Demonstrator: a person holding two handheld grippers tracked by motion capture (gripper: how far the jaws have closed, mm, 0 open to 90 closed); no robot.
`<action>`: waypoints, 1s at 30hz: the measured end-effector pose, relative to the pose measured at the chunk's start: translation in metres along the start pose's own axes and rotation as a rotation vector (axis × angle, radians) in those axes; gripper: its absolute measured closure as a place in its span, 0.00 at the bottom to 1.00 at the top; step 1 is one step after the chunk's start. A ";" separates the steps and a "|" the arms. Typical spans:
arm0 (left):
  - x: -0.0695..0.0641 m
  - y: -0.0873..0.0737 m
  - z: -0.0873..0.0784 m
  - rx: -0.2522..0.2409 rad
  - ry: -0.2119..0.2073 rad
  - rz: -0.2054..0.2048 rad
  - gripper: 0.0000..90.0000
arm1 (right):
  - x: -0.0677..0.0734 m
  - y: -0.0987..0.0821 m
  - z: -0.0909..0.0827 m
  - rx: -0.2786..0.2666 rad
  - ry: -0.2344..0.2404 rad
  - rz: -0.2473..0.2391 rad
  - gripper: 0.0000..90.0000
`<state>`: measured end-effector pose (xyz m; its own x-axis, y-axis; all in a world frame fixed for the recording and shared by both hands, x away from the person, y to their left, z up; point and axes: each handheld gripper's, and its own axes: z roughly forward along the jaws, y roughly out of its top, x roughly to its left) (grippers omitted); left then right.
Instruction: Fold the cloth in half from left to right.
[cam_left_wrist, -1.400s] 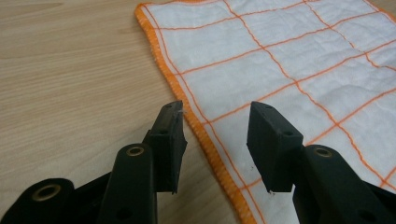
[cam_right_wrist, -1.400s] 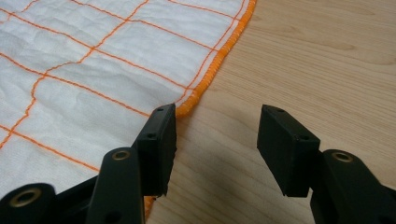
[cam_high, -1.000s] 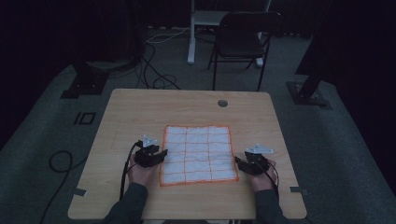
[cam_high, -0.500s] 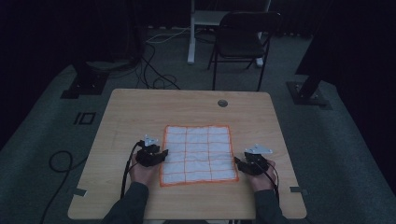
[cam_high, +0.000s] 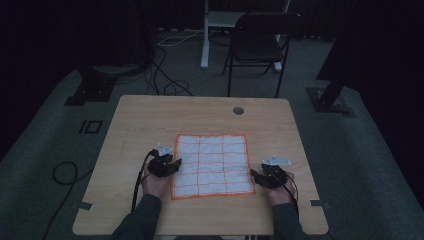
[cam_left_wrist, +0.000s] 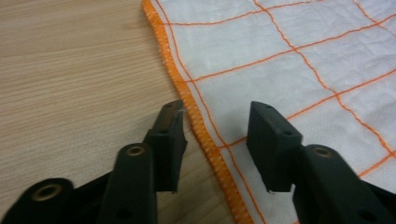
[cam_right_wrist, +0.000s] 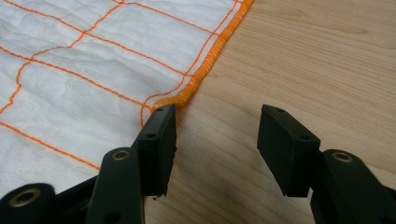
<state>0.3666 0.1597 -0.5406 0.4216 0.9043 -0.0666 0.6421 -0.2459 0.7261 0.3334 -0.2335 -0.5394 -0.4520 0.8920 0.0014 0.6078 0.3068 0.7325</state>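
One cloth (cam_high: 212, 164) flat on table (cam_high: 150, 120) | left hand-held gripper (cam_left_wrist: 215, 140) straddles hem

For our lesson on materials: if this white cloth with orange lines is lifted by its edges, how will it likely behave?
The cloth is thin and wrinkled, so it will probably sag and fold, not stay flat. It looks light. Pushed on the wooden table, it would likely bunch up.
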 end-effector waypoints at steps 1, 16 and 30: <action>-0.001 0.000 0.000 -0.002 0.006 0.005 0.68 | 0.000 0.000 0.000 0.000 -0.001 -0.001 0.52; 0.004 -0.005 -0.004 -0.001 -0.044 -0.025 0.97 | 0.001 -0.001 0.001 0.004 0.003 -0.009 0.51; 0.040 -0.013 -0.021 0.019 0.018 -0.041 0.97 | 0.003 -0.001 0.002 0.011 0.009 -0.015 0.51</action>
<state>0.3619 0.2069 -0.5383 0.3836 0.9197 -0.0835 0.6703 -0.2150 0.7103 0.3330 -0.2300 -0.5412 -0.4671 0.8842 -0.0035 0.6079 0.3240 0.7249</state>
